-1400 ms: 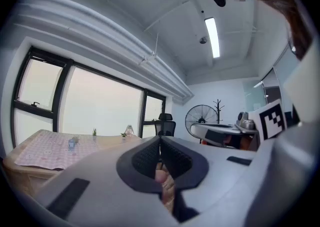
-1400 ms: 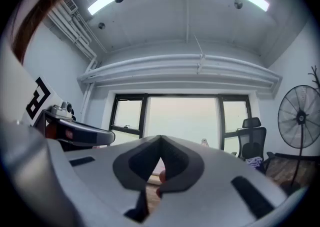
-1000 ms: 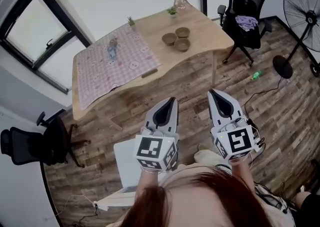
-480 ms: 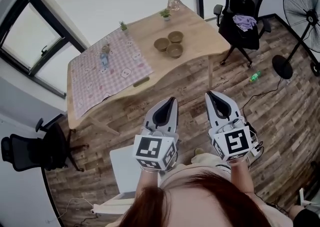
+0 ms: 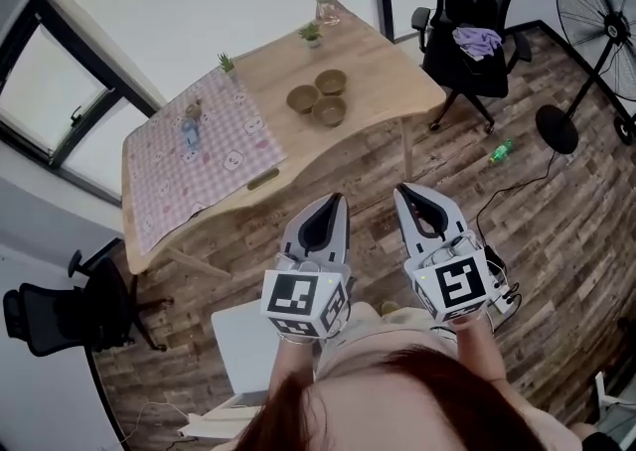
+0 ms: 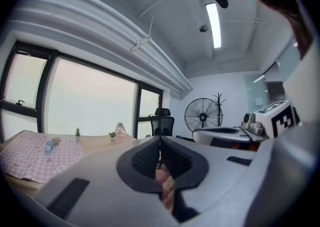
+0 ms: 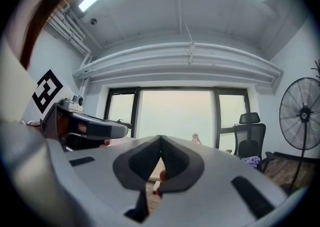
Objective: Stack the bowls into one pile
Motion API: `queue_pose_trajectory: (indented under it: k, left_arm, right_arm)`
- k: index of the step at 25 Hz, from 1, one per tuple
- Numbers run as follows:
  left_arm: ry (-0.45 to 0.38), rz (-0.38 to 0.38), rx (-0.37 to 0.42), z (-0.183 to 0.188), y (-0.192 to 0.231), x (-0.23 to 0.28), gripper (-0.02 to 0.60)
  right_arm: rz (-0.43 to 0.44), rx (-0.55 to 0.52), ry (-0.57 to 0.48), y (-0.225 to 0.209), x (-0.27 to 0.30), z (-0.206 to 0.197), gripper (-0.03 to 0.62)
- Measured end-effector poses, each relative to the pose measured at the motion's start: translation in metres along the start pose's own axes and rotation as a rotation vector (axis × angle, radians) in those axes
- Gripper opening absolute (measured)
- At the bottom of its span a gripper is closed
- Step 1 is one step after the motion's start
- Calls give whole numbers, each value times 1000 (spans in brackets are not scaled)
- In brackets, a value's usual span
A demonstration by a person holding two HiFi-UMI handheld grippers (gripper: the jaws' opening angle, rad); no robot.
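Well short of the table — both grippers shut, bowls untouched

Low in the head view, my left gripper (image 5: pixel 336 203) has its jaws pressed together with nothing between them; its own view shows the dark pads meeting in a single line. The right gripper (image 5: pixel 405 193) beside it is the same, closed and empty. Both point forward over the wooden floor (image 5: pixel 537 221), side by side, well apart from the table.

Beyond them stands the wooden table (image 5: pixel 383 72), with a pink checked cloth (image 5: pixel 199 156) over its left half. Three brown bowls (image 5: pixel 329 111) sit on the bare wood of the right half. They are close together in a small cluster, each upright on the table top, none inside another. Whether they touch is too small to tell.

Compared with a second ago, the table and bowls have slid left and a little lower in the head view, while the grippers have kept the same pose and the same closed jaws. I read that as the person walking up to the table — approach, not handling. For the task, nothing is stacked yet. The jaws will have to open and reach a bowl's rim before one bowl can go into another.
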State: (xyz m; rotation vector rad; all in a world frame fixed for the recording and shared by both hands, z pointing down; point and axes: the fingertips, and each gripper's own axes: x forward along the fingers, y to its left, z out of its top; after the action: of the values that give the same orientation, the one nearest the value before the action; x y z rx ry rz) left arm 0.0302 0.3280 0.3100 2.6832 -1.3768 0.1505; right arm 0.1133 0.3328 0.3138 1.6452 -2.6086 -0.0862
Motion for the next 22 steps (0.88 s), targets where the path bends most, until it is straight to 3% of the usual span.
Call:
queue_pose_trajectory:
  k: [6, 22]
  left_arm:
    - [17, -7, 2, 0, 5, 25, 11]
    - [22, -2, -29, 14, 103, 97, 11]
  right_arm:
    - [3, 4, 13, -17, 20, -8, 0]
    - [-5, 0, 46, -37, 139, -11, 0]
